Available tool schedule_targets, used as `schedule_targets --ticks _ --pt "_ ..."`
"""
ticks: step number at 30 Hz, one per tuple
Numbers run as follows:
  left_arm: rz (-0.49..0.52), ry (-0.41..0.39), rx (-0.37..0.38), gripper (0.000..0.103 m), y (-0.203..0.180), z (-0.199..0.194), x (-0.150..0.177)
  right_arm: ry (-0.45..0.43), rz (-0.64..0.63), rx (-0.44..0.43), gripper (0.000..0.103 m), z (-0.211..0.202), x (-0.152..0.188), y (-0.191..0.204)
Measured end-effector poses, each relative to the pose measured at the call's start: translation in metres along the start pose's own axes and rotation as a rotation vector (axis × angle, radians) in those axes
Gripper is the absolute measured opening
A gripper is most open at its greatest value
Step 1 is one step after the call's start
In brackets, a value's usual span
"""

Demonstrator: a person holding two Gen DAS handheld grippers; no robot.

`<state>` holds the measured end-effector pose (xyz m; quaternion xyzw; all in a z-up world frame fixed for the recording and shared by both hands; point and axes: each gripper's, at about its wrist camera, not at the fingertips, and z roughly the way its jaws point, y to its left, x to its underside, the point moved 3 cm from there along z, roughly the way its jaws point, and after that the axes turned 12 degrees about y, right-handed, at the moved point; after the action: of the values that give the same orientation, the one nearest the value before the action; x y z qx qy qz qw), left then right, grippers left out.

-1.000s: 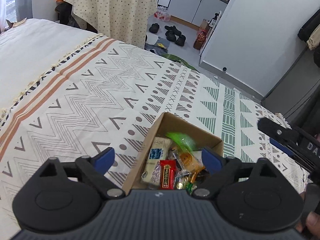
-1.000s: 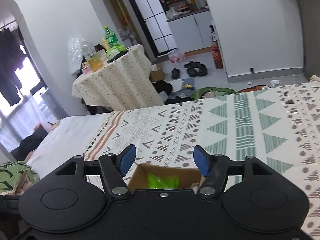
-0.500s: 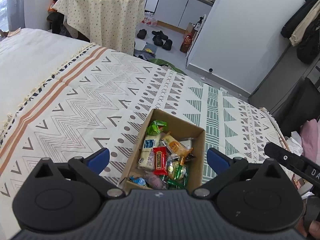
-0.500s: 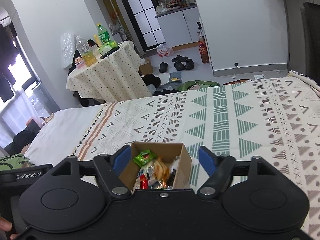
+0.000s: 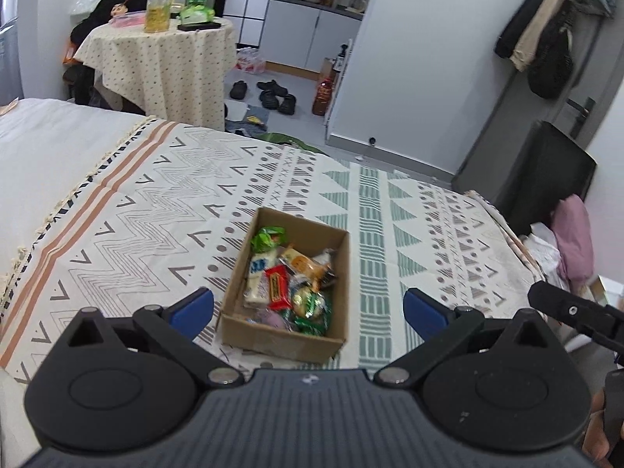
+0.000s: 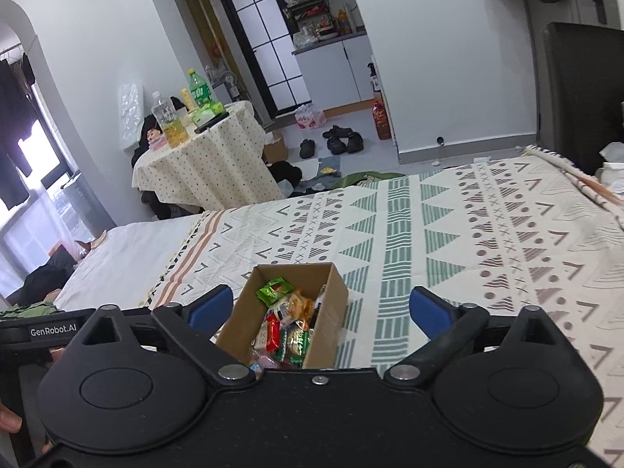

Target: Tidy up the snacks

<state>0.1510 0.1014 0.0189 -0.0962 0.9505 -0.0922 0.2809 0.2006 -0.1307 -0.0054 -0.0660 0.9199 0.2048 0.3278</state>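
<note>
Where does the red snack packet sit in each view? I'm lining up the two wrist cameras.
Left wrist: red snack packet lies mid-box, low centre of the picture.
Right wrist: red snack packet shows low centre, just above the gripper body.
Shared landmark: the cardboard box on the patterned blanket.

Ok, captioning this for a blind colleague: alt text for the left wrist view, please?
An open cardboard box of mixed snacks sits on a patterned bedspread, framed by the open left claw. Behind lie a cluttered floor and a draped round table.
</note>
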Motion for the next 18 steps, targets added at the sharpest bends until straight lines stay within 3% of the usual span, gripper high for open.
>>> schedule_targets --ticks 18 --pt "0.116 -0.029 -0.019 0.103 -0.032 -0.059 0.066 -0.057 -0.016 0.068 0.103 -0.087 0.060 -0.022"
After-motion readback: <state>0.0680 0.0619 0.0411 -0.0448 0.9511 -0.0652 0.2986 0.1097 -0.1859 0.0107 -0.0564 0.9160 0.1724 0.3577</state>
